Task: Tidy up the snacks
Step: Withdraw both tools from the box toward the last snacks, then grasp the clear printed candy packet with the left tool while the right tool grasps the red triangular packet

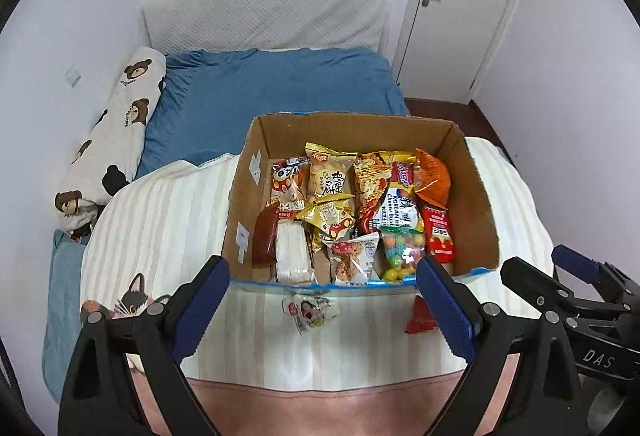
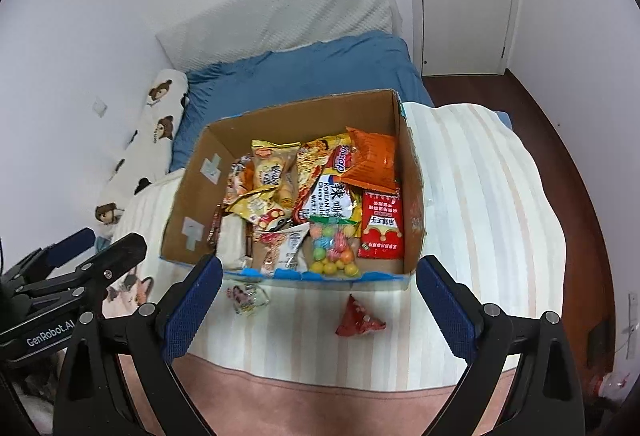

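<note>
On the bed, the cardboard box point(image 2: 412, 171) sits packed with snacks; a red triangular packet point(image 2: 359, 319) and a small clear packet point(image 2: 246, 298) lie outside; left gripper point(image 1: 322, 310) and right gripper point(image 2: 318, 310) hover, fingers spread, empty.

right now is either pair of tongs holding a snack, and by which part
Nothing is held. The left tongs and right tongs both stand open and empty, apart from the cardboard box of snacks.

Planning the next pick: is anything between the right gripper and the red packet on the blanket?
Nothing visible: the red packet lies alone on the blanket, in front of the box, with the open right gripper above it.
</note>
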Available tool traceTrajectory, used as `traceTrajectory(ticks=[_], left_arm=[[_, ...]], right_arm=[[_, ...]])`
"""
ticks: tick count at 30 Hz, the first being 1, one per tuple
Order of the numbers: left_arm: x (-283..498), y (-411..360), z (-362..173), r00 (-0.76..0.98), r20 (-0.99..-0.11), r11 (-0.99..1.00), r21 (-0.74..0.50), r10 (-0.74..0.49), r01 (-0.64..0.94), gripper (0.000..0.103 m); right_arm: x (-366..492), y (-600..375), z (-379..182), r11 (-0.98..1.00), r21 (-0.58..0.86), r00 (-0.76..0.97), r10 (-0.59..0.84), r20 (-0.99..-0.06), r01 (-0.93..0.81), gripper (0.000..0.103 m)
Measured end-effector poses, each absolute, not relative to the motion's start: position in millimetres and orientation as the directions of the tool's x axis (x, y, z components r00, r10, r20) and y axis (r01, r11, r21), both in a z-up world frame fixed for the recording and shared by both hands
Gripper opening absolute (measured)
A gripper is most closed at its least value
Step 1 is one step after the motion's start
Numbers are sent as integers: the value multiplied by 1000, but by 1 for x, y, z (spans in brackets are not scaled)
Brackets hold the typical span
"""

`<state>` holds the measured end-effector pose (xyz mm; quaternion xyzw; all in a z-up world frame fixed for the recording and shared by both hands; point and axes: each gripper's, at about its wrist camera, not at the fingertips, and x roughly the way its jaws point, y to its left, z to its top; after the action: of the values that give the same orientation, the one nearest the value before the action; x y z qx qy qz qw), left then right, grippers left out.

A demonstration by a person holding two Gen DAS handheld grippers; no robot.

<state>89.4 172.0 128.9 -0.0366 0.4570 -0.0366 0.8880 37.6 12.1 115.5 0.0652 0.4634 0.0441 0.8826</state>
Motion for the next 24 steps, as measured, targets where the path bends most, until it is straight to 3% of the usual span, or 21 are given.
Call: traceTrajectory(ticks=[6,8,19,21,24], left_arm=[[70,174,126,604,-791,995,-98,-99,34,96],[67,177,115,600,-793,994,-107,-107,36,103],[90,200,-14,375,-926,993,-79,-43,-82,103],[98,203,-36,327,-944,991,-87,-48,-105,103],[109,206,-60,281,-956,979,-129,-82,-155,103]], right_arm=[[18,9,113,984,176,575,151,-804,-12,102],[18,5,99,982,189,552,157,-819,0,102],[57,-23,-49,954,249,332,184,-925,166,102],[64,-28,-73,936,289,307,220,-926,203,98],[73,-32,-96,926,301,301,228,-926,226,83]])
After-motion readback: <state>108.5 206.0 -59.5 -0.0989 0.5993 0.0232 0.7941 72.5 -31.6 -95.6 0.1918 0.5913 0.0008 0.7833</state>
